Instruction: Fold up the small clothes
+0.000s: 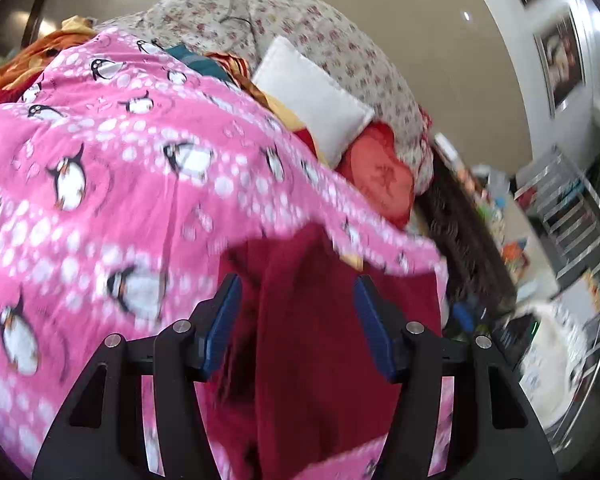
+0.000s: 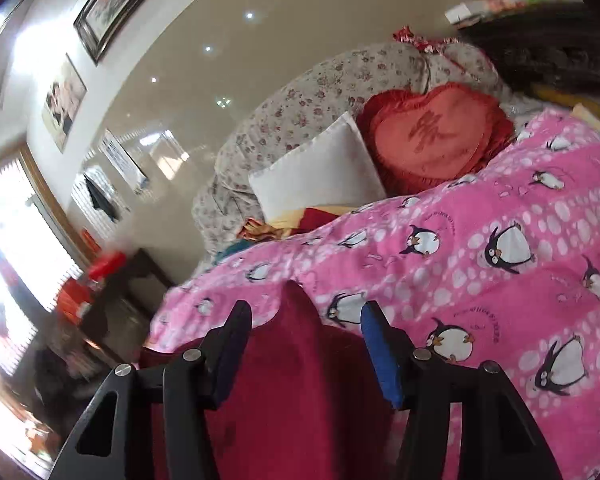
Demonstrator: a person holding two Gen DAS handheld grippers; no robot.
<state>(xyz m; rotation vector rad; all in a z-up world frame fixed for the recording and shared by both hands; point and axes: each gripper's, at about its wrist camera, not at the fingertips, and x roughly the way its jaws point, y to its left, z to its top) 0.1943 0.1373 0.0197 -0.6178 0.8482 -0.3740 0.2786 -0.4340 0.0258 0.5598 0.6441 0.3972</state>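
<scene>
A dark red garment (image 1: 320,320) lies on the pink penguin-print blanket (image 1: 100,184). In the left wrist view it runs between the blue pads of my left gripper (image 1: 298,292), whose jaws stand wide apart around the cloth without pinching it. In the right wrist view the same red garment (image 2: 300,376) rises in a peak between the jaws of my right gripper (image 2: 306,316), which are also wide apart. The pink blanket (image 2: 480,280) spreads to the right of it.
A white pillow (image 1: 316,98) (image 2: 320,172), a red heart cushion (image 2: 432,136) (image 1: 380,176) and a floral bedding roll (image 1: 300,28) (image 2: 300,112) lie beyond. Orange cloth (image 1: 32,60) is at far left. A dark table (image 2: 116,300) stands off the bed's left edge.
</scene>
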